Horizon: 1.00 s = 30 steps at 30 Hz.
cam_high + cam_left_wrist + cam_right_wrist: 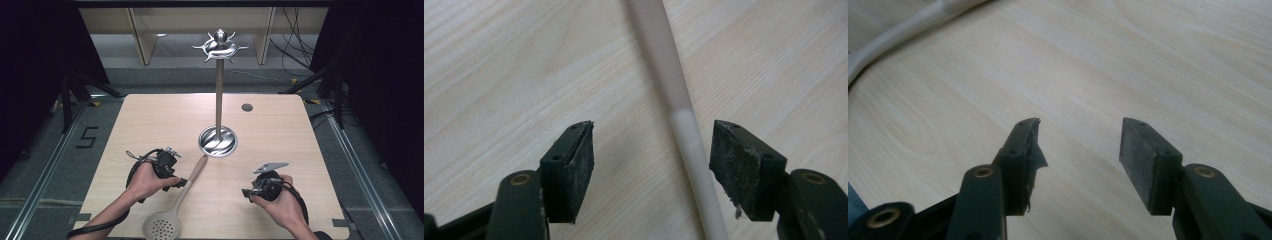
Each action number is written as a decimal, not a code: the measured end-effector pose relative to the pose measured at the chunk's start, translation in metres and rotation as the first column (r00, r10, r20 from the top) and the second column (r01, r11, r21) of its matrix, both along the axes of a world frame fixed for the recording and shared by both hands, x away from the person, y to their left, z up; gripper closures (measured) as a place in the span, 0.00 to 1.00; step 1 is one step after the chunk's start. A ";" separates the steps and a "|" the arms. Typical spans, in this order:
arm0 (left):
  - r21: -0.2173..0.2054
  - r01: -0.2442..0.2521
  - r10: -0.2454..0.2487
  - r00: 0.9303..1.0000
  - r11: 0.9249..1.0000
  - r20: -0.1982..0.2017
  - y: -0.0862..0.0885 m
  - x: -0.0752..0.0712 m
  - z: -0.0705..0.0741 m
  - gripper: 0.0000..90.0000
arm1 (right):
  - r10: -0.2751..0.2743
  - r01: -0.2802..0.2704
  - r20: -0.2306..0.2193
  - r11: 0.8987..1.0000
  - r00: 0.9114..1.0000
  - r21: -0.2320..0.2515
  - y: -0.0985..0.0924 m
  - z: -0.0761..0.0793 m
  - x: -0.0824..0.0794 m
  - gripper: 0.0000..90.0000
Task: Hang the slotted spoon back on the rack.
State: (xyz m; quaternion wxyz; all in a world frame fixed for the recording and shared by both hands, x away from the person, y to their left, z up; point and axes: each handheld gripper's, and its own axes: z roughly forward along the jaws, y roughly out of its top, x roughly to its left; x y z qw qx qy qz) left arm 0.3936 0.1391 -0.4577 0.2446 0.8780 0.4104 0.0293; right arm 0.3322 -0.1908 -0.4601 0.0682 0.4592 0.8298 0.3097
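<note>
A beige slotted spoon [161, 226] lies on the wooden table [280, 135], its perforated bowl near the front edge and its handle pointing at the stand's base. My left gripper [182, 181] is at the middle of the handle. In the left gripper view the handle [689, 140] runs between the open jaws of that gripper [651, 132], nearer the right pad, and neither pad presses on it. My right gripper [246, 192] hovers over bare wood to the right of the spoon, open and holding nothing [1080, 127]; the spoon [913, 25] crosses that view's top left corner.
A metal utensil stand [219, 95] rises from a round dish base [218, 141] at the table's centre, with hooks [220, 47] at its top. A small round grommet [247, 107] sits behind it on the right. Dark frames and cables flank the table.
</note>
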 end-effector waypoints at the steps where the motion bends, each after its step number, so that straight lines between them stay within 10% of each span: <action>1: 0.000 -0.005 0.005 1.000 1.000 0.001 0.000 0.000 0.001 0.37 | 0.002 -0.002 -0.004 1.000 1.000 -0.013 -0.002 0.002 0.000 0.56; 18: 0.093 -0.059 0.062 0.998 0.994 -0.028 -0.024 0.014 0.002 0.46 | -0.063 0.063 -0.005 0.998 0.998 -0.013 -0.017 0.004 0.001 0.54; 30: 0.170 -0.050 0.075 0.986 0.984 -0.146 -0.047 0.031 0.003 0.55 | -0.061 0.061 -0.015 0.997 0.998 -0.040 -0.020 0.005 0.001 0.55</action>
